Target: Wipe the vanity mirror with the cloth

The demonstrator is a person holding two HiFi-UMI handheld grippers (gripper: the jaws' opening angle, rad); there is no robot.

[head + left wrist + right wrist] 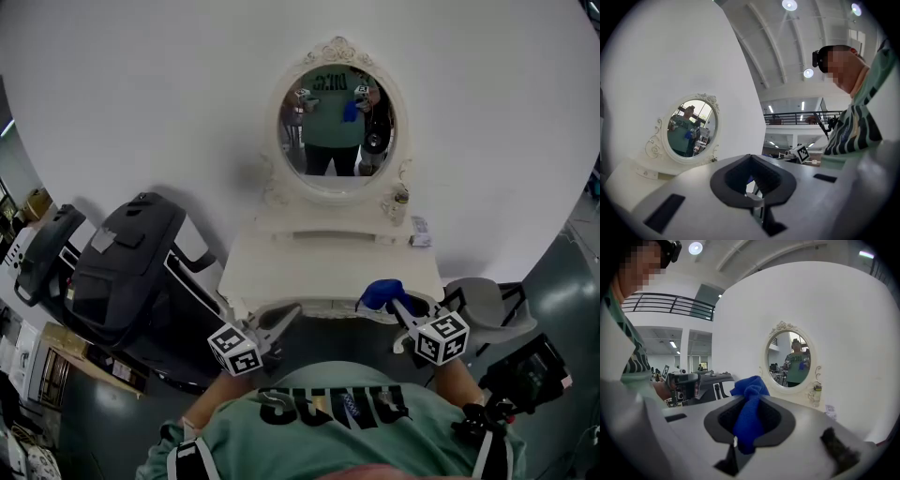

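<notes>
The oval vanity mirror (337, 120) in its white carved frame stands on the back of a white vanity table (281, 272) against the wall. It shows the person's reflection. My right gripper (394, 302) hovers over the table's front right edge, shut on a blue cloth (380, 293) bunched between its jaws. The right gripper view has the cloth (749, 413) in front and the mirror (793, 363) well beyond it. My left gripper (292, 311) is at the table's front left, shut with nothing in it. From the left gripper view the mirror (691, 129) lies far off to the left.
A black exercise machine (131, 272) stands left of the table. A grey chair (487, 305) is at the right. On the table's right, a small bottle (400, 199) and a small box (419, 230) sit near the mirror's base. The white wall is curved.
</notes>
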